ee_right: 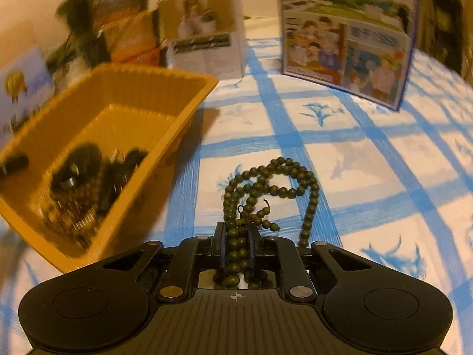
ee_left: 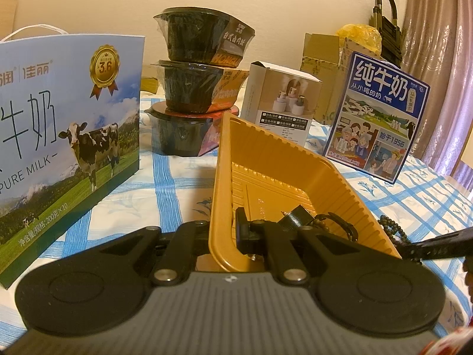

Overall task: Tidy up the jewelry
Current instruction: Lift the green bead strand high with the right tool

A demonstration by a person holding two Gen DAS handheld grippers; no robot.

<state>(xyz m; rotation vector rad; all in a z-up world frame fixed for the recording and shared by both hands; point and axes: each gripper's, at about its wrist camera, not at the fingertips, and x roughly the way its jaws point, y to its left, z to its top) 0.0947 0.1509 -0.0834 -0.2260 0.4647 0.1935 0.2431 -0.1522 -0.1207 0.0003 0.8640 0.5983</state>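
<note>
A gold plastic tray [ee_left: 275, 159] is tipped up on the blue-checked cloth, and my left gripper [ee_left: 229, 233] is shut on its near side wall. Dark jewelry pieces [ee_left: 298, 220] lie in the low end of the tray. In the right wrist view the same tray [ee_right: 159, 74] stands to the left, with blurred dark jewelry [ee_right: 88, 183] inside. A string of dark green beads [ee_right: 266, 183] lies in loops on the cloth to the right of the tray. My right gripper [ee_right: 236, 238] is shut on its near strands. The beads [ee_left: 393, 227] also show in the left wrist view beside the tray.
A large milk gift box [ee_left: 68, 118] stands at the left, with three stacked black bowls [ee_left: 195, 88] behind the tray. A white product box [ee_left: 280, 103] and a blue milk carton [ee_left: 381, 112] stand at the back right. Cardboard boxes [ee_left: 322, 50] lie farther back.
</note>
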